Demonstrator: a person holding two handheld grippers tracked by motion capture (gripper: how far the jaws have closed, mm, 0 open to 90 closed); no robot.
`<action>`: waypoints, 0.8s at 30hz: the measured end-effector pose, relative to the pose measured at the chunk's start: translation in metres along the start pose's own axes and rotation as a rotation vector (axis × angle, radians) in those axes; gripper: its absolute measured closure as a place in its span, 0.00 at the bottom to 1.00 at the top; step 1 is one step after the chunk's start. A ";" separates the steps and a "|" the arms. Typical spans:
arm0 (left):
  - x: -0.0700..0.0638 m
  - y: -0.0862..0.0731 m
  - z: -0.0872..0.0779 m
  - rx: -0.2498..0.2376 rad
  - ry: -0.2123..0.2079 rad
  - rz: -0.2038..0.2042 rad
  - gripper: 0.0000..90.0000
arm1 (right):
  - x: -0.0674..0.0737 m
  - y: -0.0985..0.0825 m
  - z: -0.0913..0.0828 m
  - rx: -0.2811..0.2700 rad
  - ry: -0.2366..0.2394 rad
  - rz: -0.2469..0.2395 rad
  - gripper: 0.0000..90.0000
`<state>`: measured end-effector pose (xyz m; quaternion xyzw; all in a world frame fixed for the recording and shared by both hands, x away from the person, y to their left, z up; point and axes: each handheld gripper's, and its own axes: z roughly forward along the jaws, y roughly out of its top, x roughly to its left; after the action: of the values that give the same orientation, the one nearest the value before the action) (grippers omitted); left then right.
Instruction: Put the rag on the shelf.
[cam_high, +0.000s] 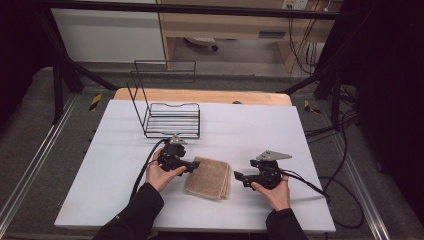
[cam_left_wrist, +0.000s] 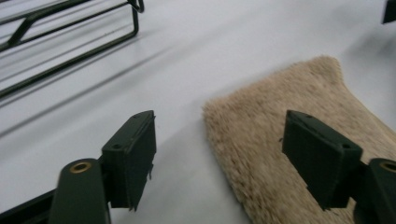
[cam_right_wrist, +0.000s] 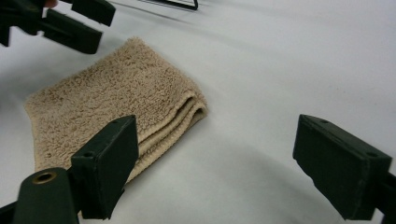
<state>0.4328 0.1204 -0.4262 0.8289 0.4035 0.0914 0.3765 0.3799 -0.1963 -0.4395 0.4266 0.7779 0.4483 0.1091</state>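
A folded beige towel (cam_high: 209, 177) lies flat on the white table (cam_high: 300, 145) between my two grippers. My left gripper (cam_high: 195, 164) is at the towel's upper left corner, open. In the left gripper view its jaws stand wide apart (cam_left_wrist: 226, 158), one over the bare table and one above the towel (cam_left_wrist: 289, 154), with nothing pressed between them. My right gripper (cam_high: 239, 177) sits just right of the towel, also open (cam_right_wrist: 229, 168). In its view the towel's (cam_right_wrist: 116, 107) folded edge faces it, and the left gripper (cam_right_wrist: 70, 23) shows beyond.
A black wire rack (cam_high: 170, 117) stands behind the towel at the table's back left, its frame visible in the left gripper view (cam_left_wrist: 70, 51). Cables trail from both grippers. The table's wooden back edge (cam_high: 200, 95) lies beyond the rack.
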 end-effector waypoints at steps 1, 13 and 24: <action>0.001 0.001 0.002 -0.003 0.004 -0.004 0.36 | 0.000 0.000 0.000 0.000 0.000 -0.003 0.15; 0.004 0.000 0.023 0.046 -0.027 -0.025 0.68 | 0.000 0.000 0.000 0.003 0.009 0.017 0.11; -0.002 -0.001 0.025 0.060 -0.036 -0.013 0.87 | 0.002 0.006 0.006 0.017 0.001 0.033 0.12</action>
<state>0.4426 0.1057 -0.4443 0.8388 0.4045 0.0619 0.3591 0.3851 -0.1895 -0.4382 0.4403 0.7746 0.4434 0.0977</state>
